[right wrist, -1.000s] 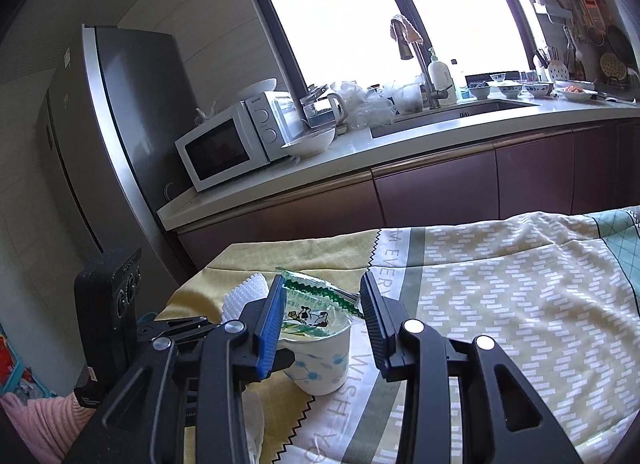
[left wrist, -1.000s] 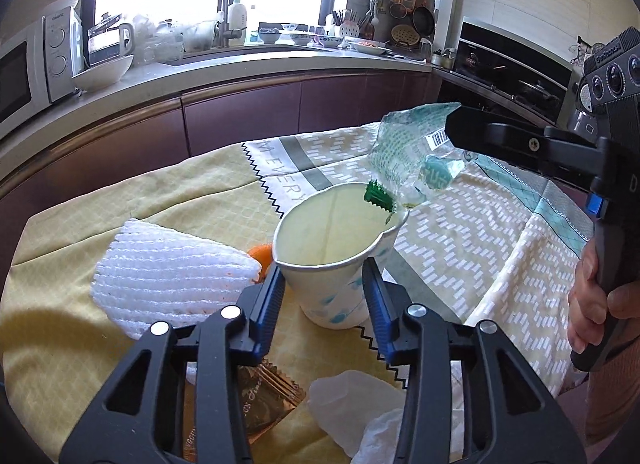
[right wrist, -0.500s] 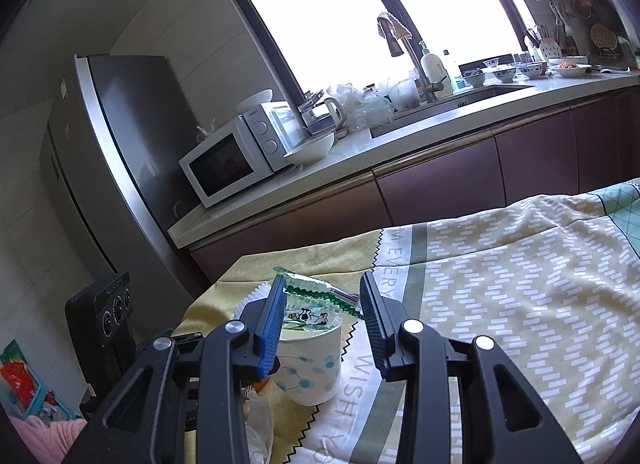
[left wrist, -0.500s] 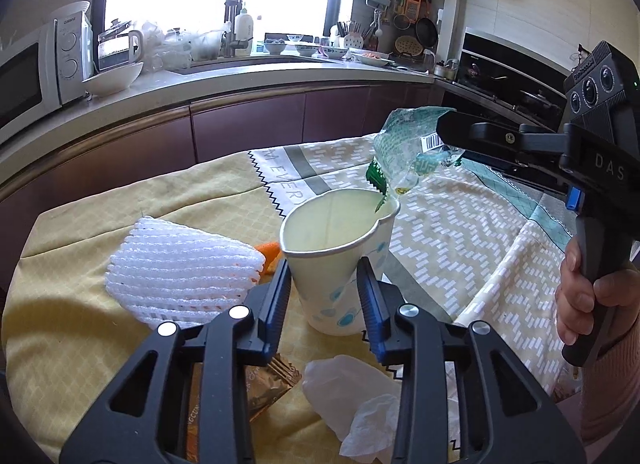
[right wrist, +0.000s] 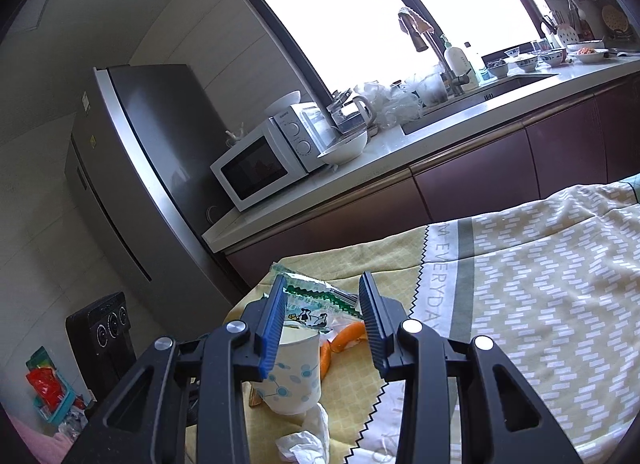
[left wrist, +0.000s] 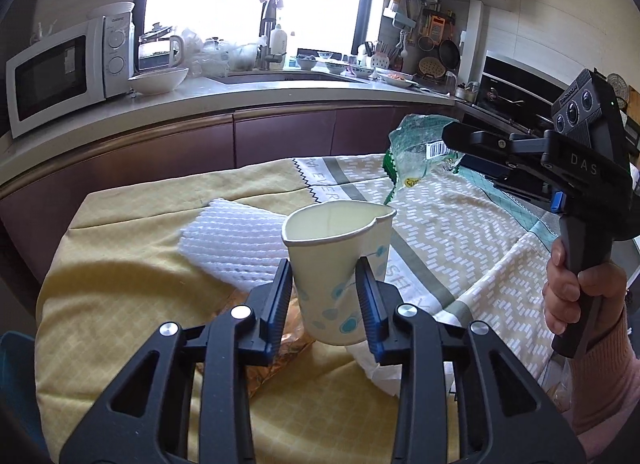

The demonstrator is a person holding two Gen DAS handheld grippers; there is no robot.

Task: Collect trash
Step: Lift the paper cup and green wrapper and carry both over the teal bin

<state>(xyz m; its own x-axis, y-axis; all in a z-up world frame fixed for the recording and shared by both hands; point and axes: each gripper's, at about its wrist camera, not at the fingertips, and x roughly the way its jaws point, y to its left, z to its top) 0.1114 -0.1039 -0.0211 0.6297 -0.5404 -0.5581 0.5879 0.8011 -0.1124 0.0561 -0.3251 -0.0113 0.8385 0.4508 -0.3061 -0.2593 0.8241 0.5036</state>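
Note:
My left gripper (left wrist: 325,296) is shut on a white paper cup (left wrist: 338,264) with blue dots, squeezed at the rim and lifted off the table. My right gripper (right wrist: 323,318) is shut on a clear green-printed plastic wrapper (right wrist: 316,302), held just above and beside the cup (right wrist: 294,376). In the left wrist view the wrapper (left wrist: 416,156) hangs from the right gripper (left wrist: 454,136) to the right of the cup's rim.
On the yellow tablecloth (left wrist: 120,304) lie a white foam net (left wrist: 236,244), a brown foil wrapper (left wrist: 280,356), crumpled white tissue (right wrist: 308,440) and orange peel (right wrist: 344,338). A kitchen counter with a microwave (left wrist: 60,72) runs behind.
The left gripper has closed on the cup and lifted it. The right gripper with the wrapper has risen and drawn slightly back from the cup's mouth.

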